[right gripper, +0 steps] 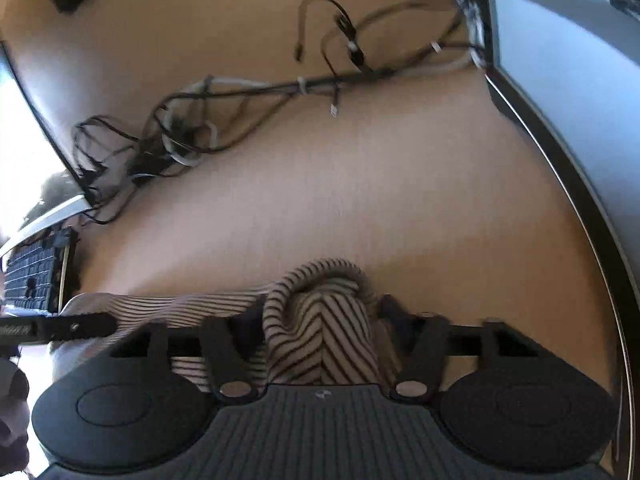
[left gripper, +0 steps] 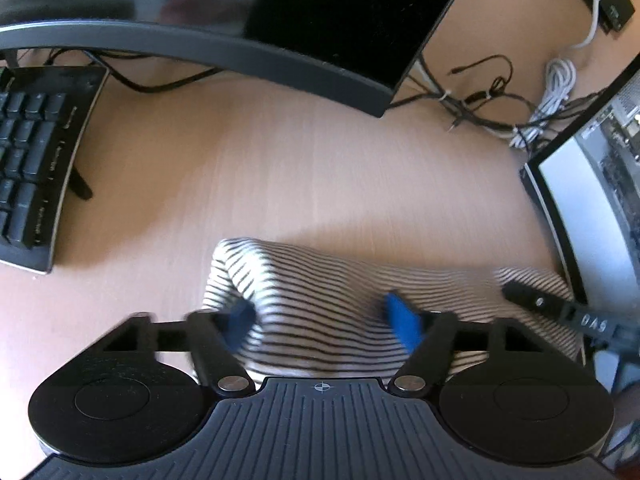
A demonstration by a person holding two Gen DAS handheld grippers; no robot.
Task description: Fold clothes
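1. Right now my left gripper point(left gripper: 320, 320) has its blue pads point(left gripper: 402, 320) spread wide, with a bunched fold of the striped garment point(left gripper: 320, 288) lying between them; I cannot tell whether the pads actually pinch it.
2. My right gripper point(right gripper: 320, 320) shows the same: its dark fingers point(right gripper: 396, 316) stand on either side of a humped roll of that black-and-white striped cloth point(right gripper: 320, 320), and whether they clamp it I cannot tell.
3. That garment stretches between my two tools, over the near part of the wooden tabletop point(left gripper: 300, 168), its far edge casting a shadow on the wood.
4. From the left wrist, a black keyboard point(left gripper: 32, 160) sits at the left edge and a dark monitor point(left gripper: 280, 12) runs along the far side.
5. Tangled black and white cables point(right gripper: 192, 128) lie toward the far edge, well apart from the cloth.
6. Both views are blurred around the cloth.
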